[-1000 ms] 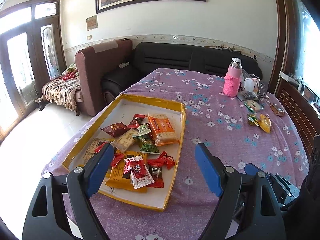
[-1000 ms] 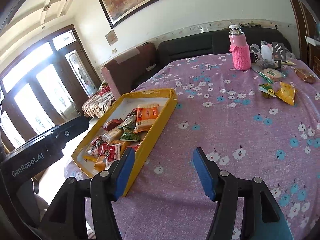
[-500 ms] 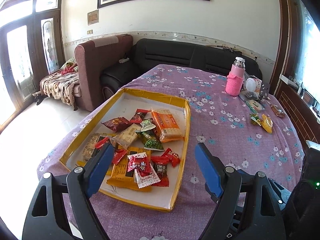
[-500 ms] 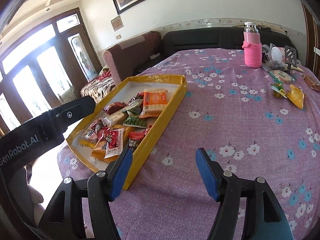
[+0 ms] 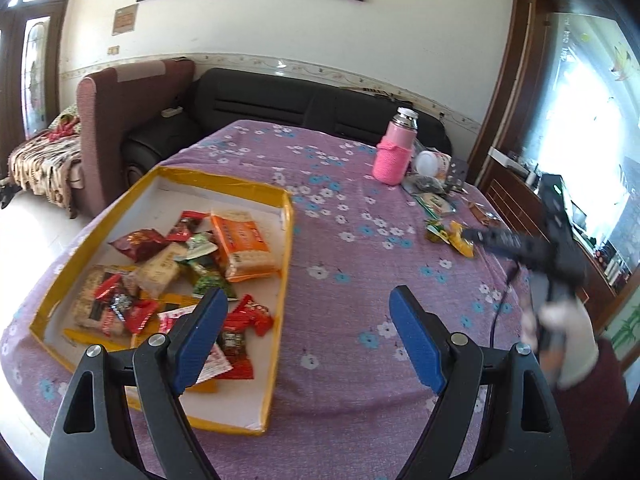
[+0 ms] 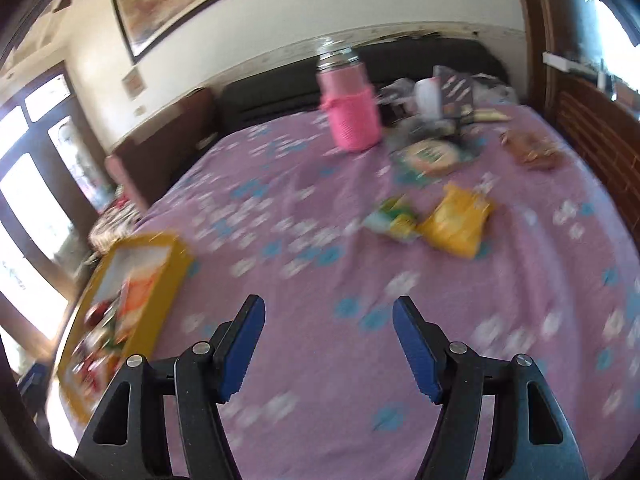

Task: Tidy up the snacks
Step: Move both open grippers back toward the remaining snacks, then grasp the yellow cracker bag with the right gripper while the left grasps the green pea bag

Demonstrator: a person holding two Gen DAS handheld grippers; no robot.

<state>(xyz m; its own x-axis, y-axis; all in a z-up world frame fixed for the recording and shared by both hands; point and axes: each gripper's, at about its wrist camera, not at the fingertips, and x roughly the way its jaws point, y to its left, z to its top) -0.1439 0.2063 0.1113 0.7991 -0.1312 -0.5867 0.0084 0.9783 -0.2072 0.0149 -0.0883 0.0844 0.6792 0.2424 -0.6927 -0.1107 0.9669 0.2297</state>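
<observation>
The left hand-held gripper (image 5: 308,328) is hovering wide open and empty over the purple flowered surface (image 5: 352,280), beside the shallow yellow-rimmed cardboard tray (image 5: 286,240) at its 10 o'clock, where mixed snack packets (image 5: 240,244) are lying. The right hand-held gripper (image 6: 328,344) is also gaping wide, holding nothing, with a yellow snack bag (image 6: 456,220) and a green-yellow packet (image 6: 394,218) lying at its 12 o'clock; the pink sleeved flask (image 6: 352,108) is standing farther off.

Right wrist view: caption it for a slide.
Open right gripper heads toward the yellow snack packet on the purple tablecloth.
</observation>
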